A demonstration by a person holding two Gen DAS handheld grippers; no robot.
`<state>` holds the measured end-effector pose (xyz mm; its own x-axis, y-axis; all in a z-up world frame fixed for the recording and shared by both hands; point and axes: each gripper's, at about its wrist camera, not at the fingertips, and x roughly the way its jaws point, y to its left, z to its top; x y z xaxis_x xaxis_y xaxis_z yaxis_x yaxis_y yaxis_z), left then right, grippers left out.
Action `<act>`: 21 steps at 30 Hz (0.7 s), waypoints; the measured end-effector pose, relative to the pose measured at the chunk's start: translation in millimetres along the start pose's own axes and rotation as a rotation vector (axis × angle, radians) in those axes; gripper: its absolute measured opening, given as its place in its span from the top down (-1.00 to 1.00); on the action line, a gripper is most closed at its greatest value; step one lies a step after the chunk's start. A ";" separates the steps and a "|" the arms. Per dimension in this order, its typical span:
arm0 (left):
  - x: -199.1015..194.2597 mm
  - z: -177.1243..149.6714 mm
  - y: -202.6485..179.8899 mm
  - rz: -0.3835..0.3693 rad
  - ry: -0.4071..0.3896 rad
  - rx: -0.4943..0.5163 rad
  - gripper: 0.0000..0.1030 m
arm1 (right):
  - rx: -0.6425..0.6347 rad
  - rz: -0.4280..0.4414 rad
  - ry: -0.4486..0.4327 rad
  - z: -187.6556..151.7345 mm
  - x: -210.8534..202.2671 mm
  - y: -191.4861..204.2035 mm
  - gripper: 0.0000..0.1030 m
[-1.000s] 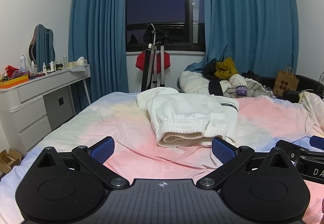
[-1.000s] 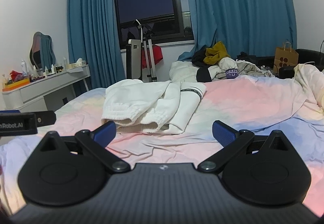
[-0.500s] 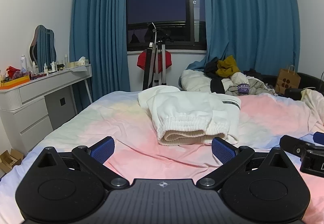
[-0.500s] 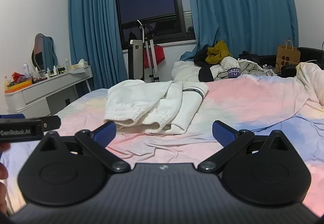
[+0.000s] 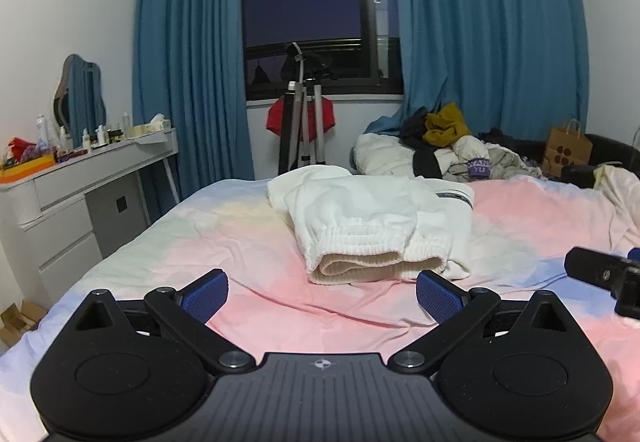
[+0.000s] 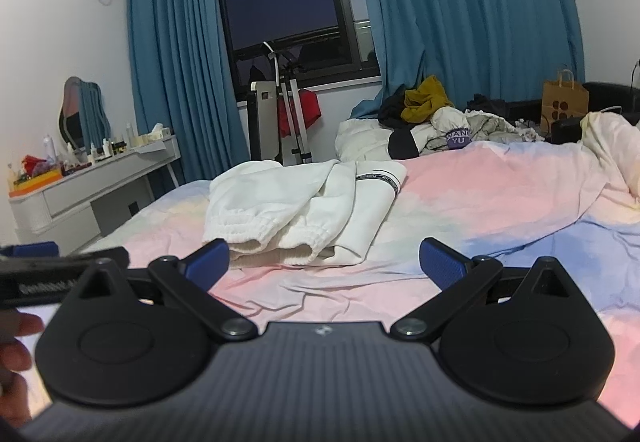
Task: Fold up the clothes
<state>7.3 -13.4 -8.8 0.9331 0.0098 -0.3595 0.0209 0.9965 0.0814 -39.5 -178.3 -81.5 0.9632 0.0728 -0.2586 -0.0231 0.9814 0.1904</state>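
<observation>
Partly folded white garment (image 5: 372, 226) on bed (image 5: 248, 254), far half hidden

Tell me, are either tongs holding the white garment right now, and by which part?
Nothing is held. Left tongs and right tongs are both open, short of the white garment on the bed.
</observation>
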 end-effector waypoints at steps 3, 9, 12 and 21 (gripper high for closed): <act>12.5 2.5 -7.9 -0.017 0.011 0.036 -0.97 | 0.004 -0.009 0.007 -0.7 2.4 -2.2 -1.00; 54.8 12.2 -19.9 -0.061 0.042 0.096 -0.96 | 0.050 -0.034 0.032 -0.6 8.6 -11.6 -1.00; 84.7 17.3 -26.3 -0.078 0.053 0.128 -0.89 | 0.066 -0.033 0.037 -1.1 13.4 -15.6 -1.00; 181.9 9.2 -54.0 -0.043 -0.009 0.301 -0.95 | 0.115 -0.066 0.083 -10.6 41.8 -33.7 -1.00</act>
<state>179.2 -66.1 -70.0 0.9321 -0.0335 -0.3607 0.1643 0.9265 0.3386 -1.3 -206.4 -108.8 0.9363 0.0281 -0.3501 0.0746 0.9582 0.2763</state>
